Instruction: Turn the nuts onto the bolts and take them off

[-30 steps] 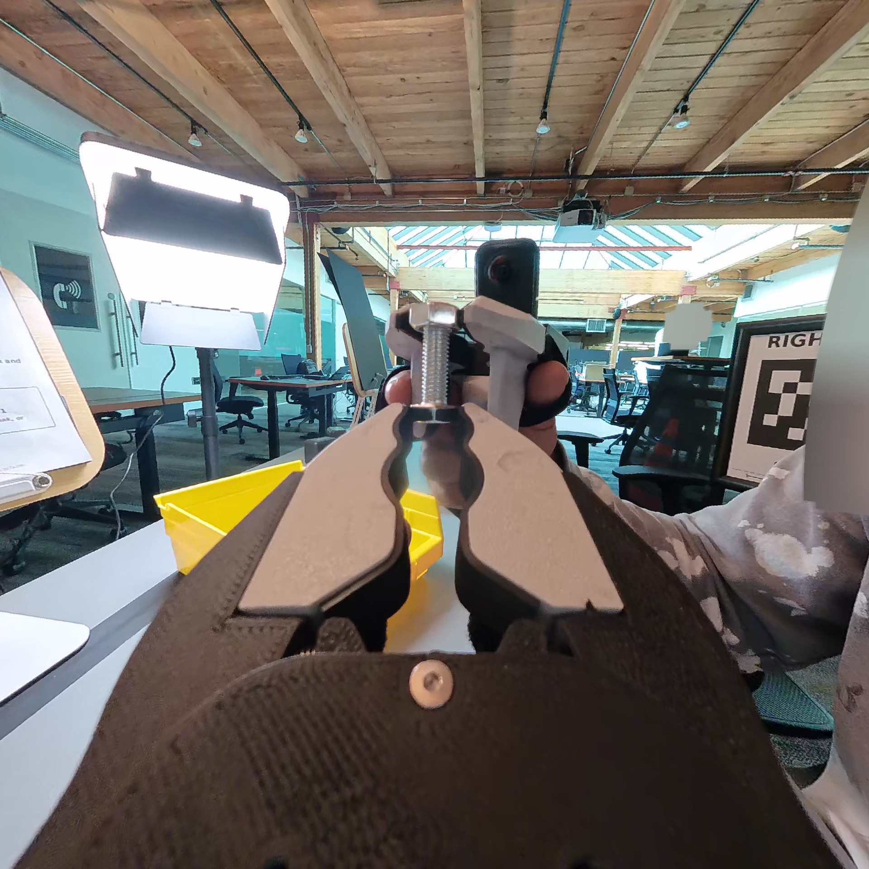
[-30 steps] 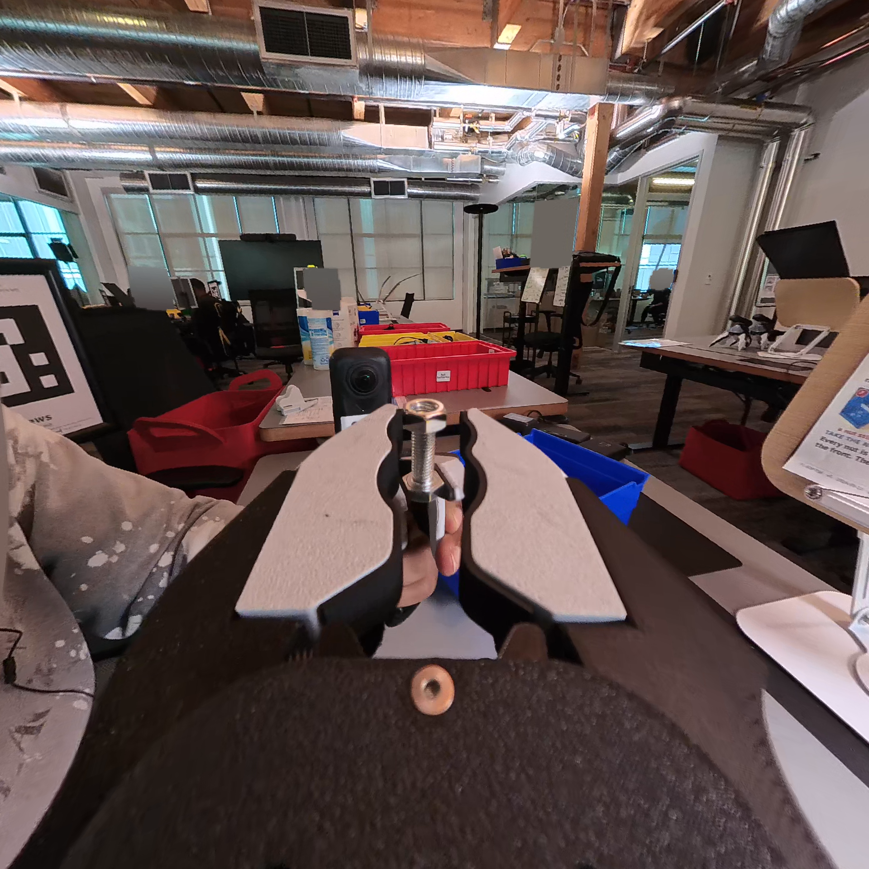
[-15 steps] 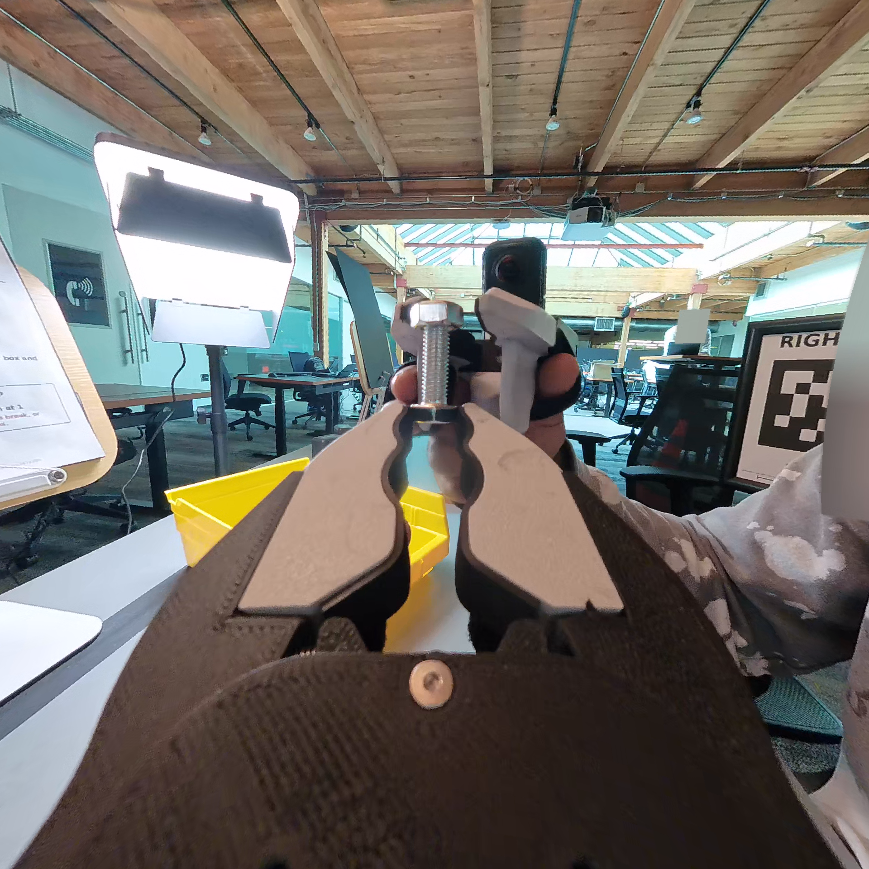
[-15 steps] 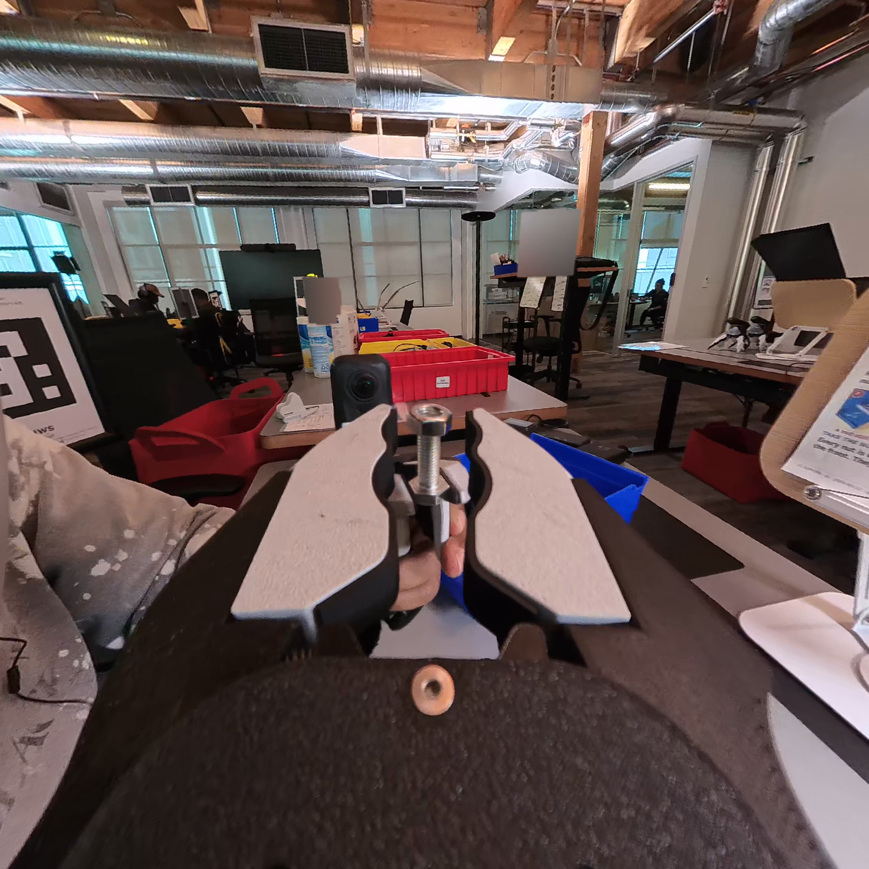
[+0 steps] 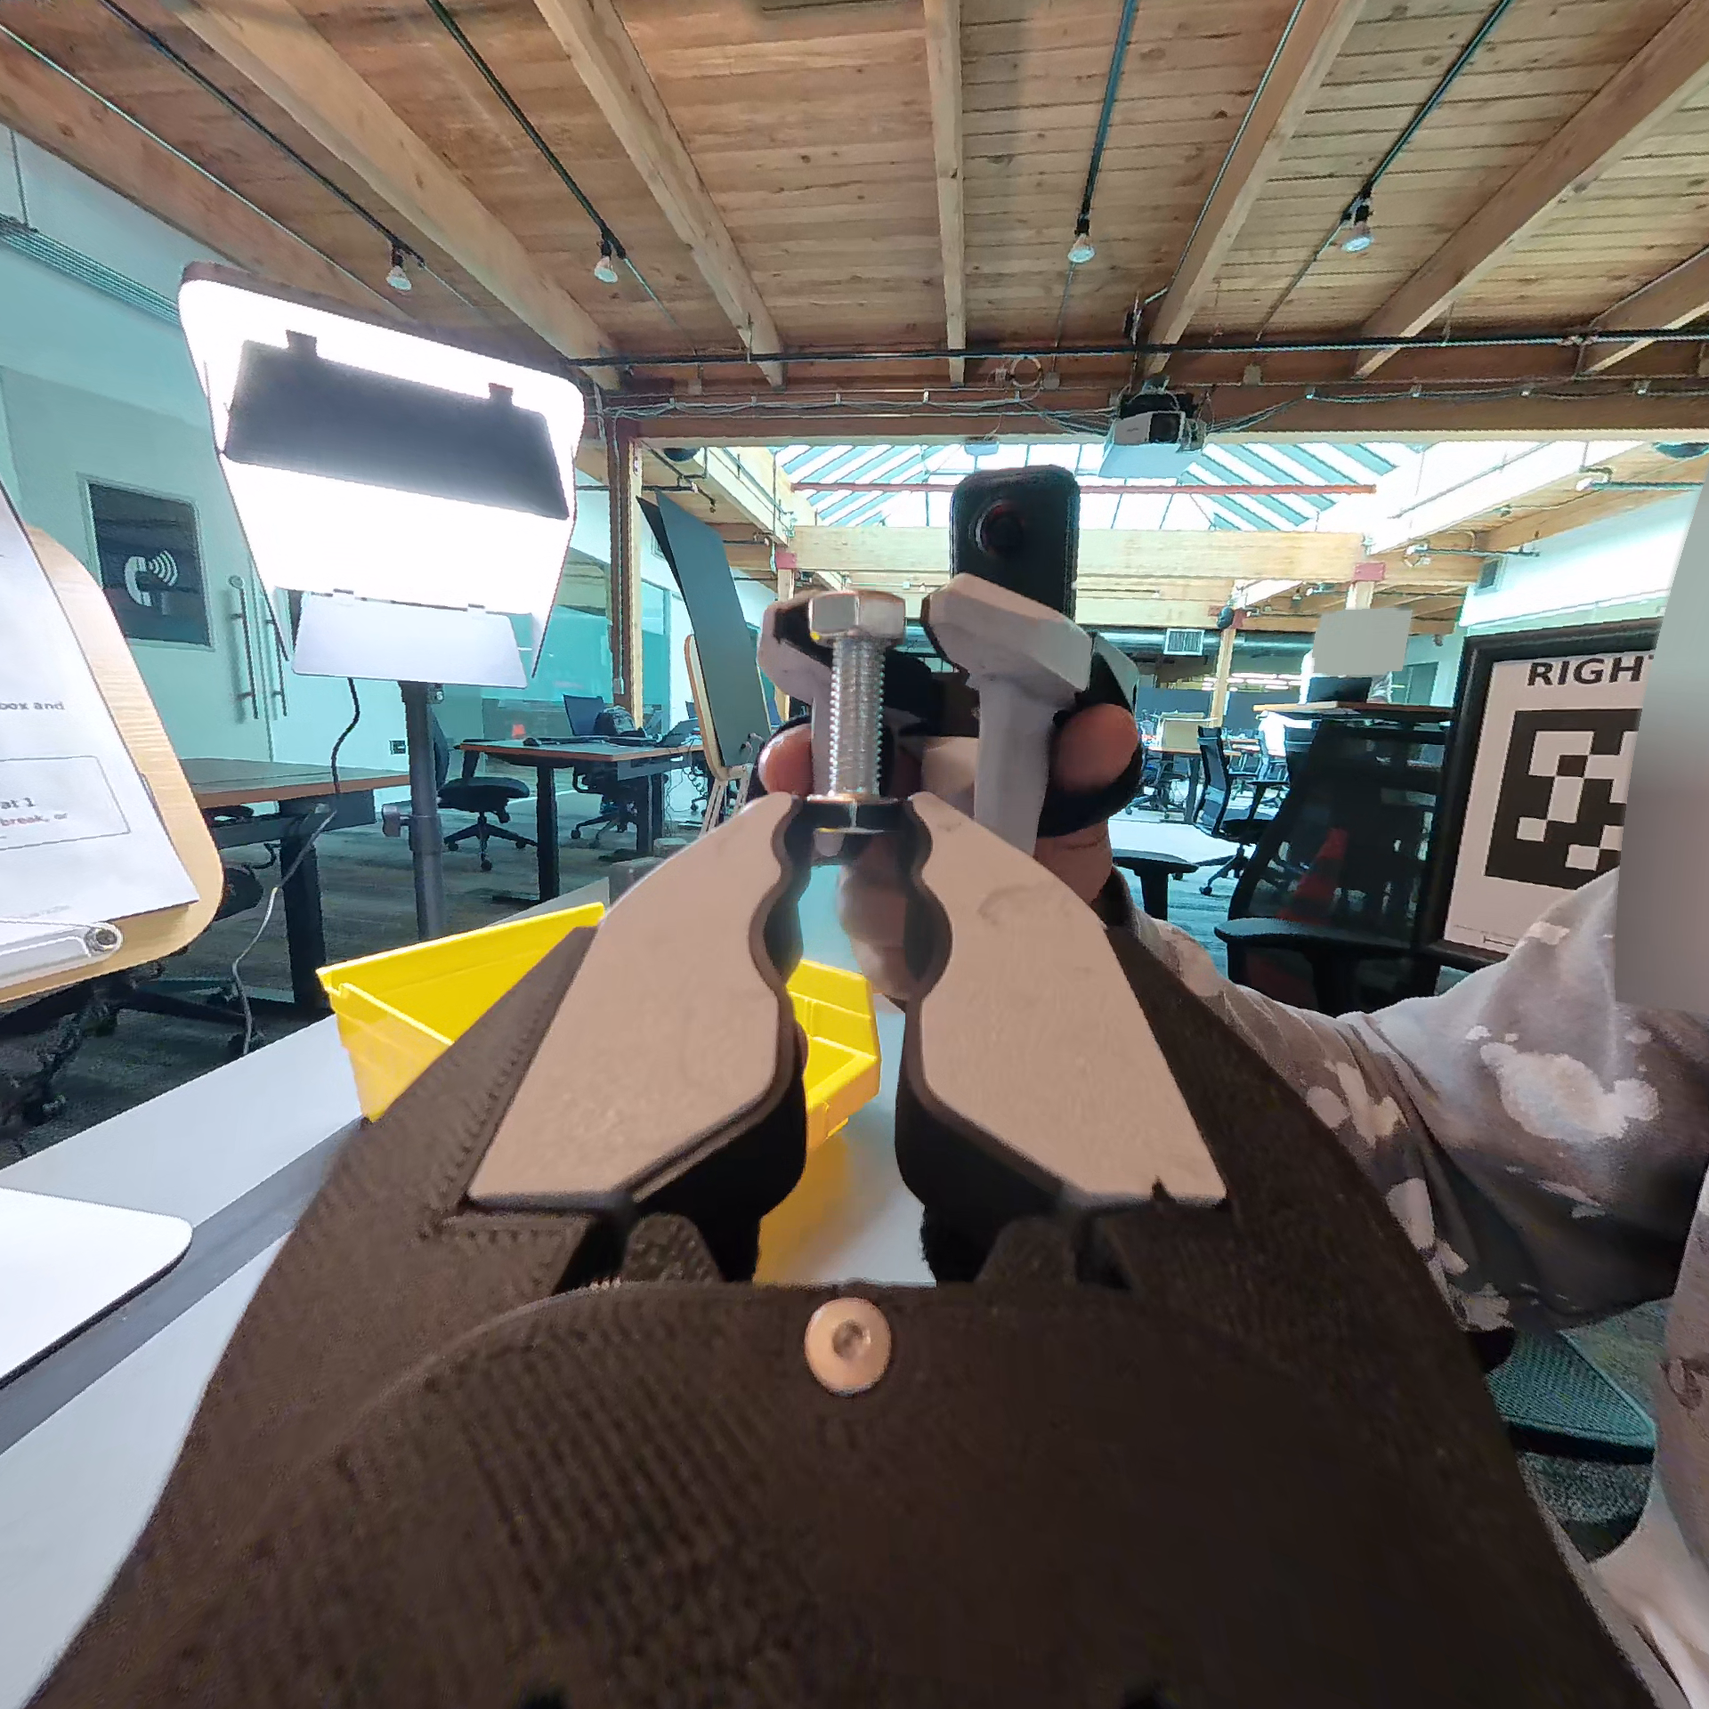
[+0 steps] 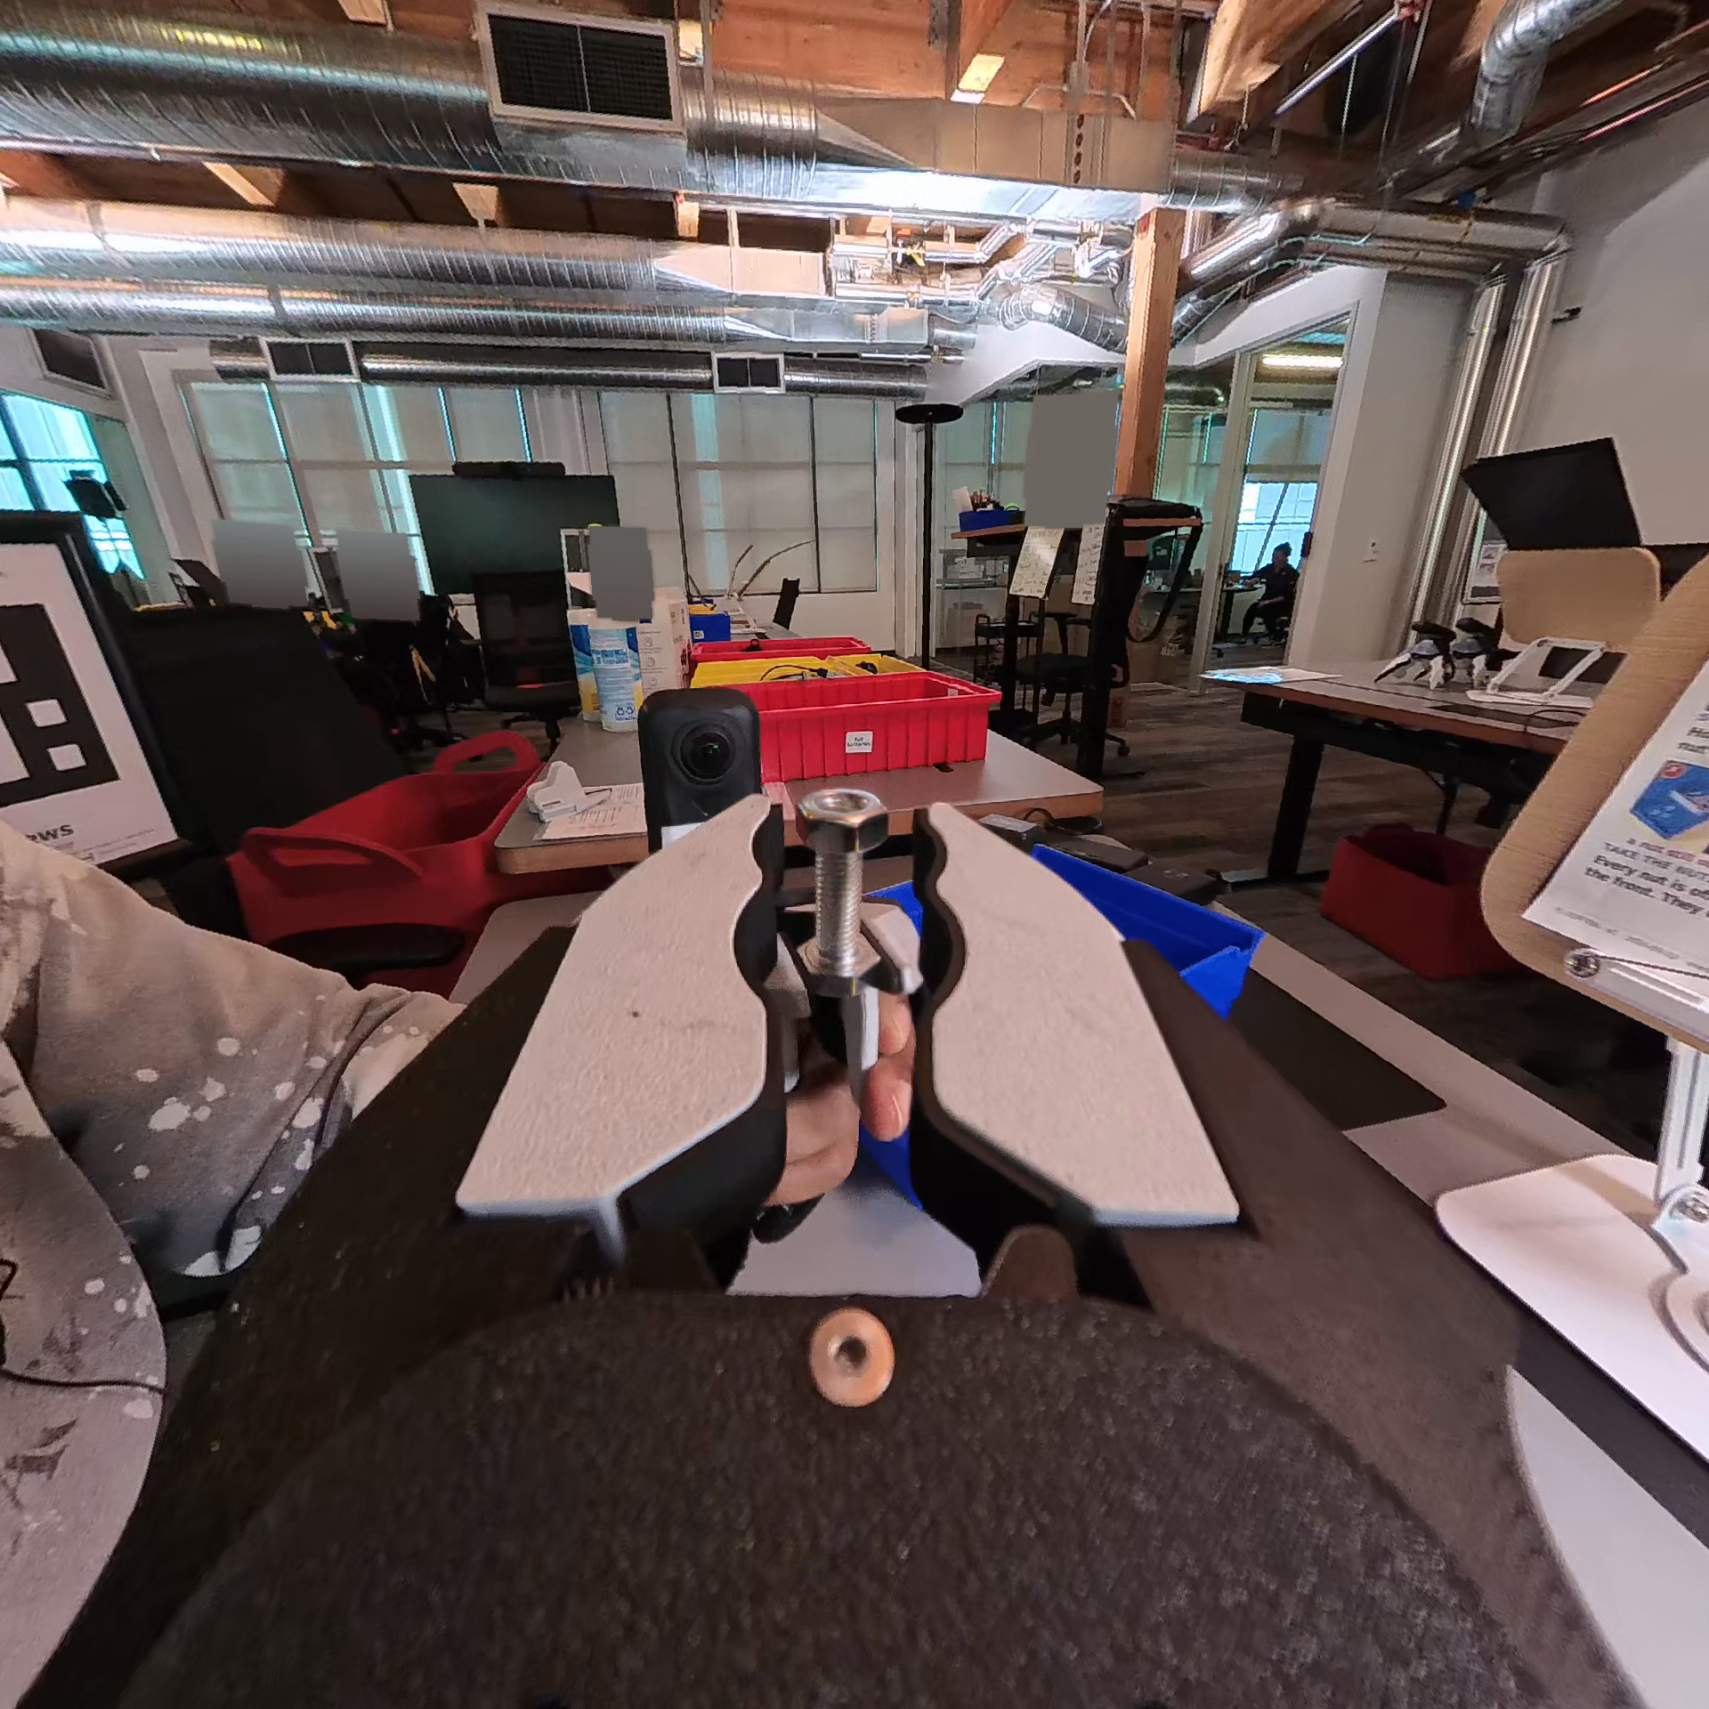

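Observation:
A silver bolt (image 5: 855, 712) stands upright in the air, head up. My left gripper (image 5: 849, 821) is shut on the nut (image 5: 851, 814) at the bolt's lower end. In the right wrist view the bolt (image 6: 840, 888) rises between my fingers with the nut (image 6: 837, 966) below, pinched by the left gripper's tips. My right gripper (image 6: 846, 837) is open, its fingers either side of the bolt head with small gaps. The thread below the nut is hidden.
A yellow bin (image 5: 435, 1008) sits on the grey table (image 5: 185, 1137) behind my left gripper. A blue bin (image 6: 1156, 934) lies behind my right gripper. Clipboard stands with white bases (image 6: 1572, 1276) flank the table. A person's hands (image 5: 1082, 768) and spotted sleeves hold both grippers. My two grippers' fingertips are within a few centimetres of each other.
Both views have shifted very slightly. The bolt, the nut and both grips look the same.

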Tool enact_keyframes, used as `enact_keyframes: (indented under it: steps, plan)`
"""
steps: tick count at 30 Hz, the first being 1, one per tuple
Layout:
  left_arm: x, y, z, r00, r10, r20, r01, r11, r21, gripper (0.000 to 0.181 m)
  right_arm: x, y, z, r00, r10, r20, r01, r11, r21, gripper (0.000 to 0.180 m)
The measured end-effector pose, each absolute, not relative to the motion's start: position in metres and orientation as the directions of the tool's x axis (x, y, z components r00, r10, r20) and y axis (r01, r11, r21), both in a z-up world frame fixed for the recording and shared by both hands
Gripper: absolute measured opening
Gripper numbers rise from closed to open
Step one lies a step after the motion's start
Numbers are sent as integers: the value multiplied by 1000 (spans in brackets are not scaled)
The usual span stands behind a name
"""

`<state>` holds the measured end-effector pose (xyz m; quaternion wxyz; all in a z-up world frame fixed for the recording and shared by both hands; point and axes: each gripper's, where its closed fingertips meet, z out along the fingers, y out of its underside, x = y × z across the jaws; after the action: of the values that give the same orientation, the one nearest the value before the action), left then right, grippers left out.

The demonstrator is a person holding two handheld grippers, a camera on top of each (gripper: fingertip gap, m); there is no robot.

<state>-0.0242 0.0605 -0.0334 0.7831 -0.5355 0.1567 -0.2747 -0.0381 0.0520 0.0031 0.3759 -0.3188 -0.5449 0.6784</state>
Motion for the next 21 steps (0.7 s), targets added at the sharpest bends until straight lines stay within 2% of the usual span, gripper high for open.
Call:
enact_keyframes:
  steps: [4,14,21]
  plan:
    - [-24,60,-33,799,-600,49,265,278,-923,18,-37,51,2,-521,853,-14,-163,-116,-980,19]
    - [-26,59,-31,801,-597,49,266,281,-922,18,-36,53,5,-515,857,-11,-173,-116,-978,26]
    - [-28,57,-28,799,-599,55,280,290,-915,18,-37,58,5,-480,877,-4,-177,-101,-979,18]
